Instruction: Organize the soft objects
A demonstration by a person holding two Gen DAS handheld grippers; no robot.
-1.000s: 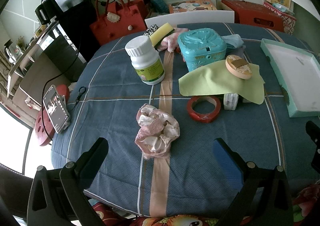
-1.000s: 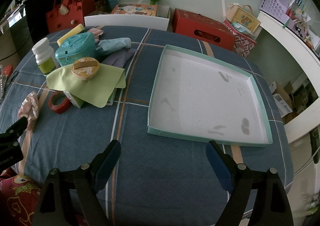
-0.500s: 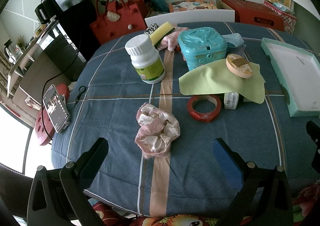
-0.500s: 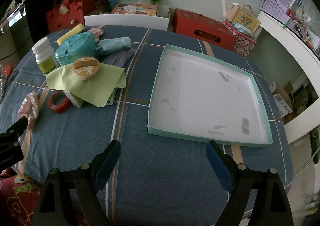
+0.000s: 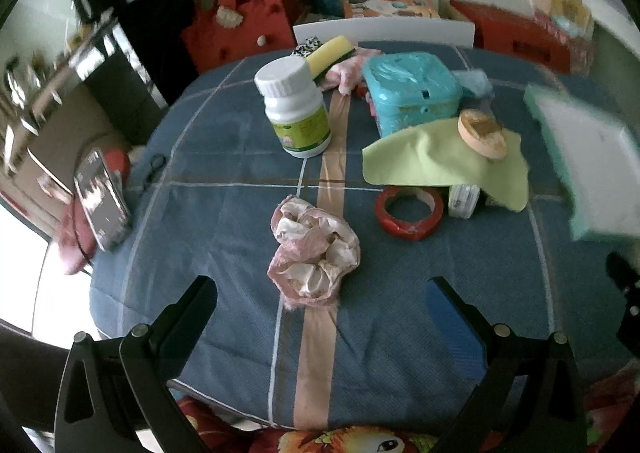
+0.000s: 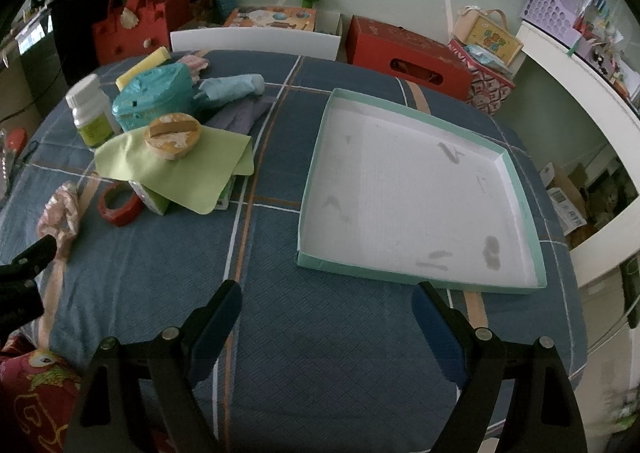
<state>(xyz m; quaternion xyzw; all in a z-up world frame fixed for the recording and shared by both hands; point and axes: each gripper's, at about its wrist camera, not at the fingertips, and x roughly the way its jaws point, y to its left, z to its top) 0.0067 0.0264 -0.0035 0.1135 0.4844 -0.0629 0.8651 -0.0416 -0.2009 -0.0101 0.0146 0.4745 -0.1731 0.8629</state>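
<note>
Satin-soft and light, the pink scrunchie [image 5: 314, 253] lies just ahead of the spread, empty left claw [image 5: 320, 293]; its bunched near edge looks the easiest pinch.

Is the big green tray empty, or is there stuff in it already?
Empty. The tray lies flat on the table with only its white bottom and some grey smudges showing; all the soft things are outside it.
</note>
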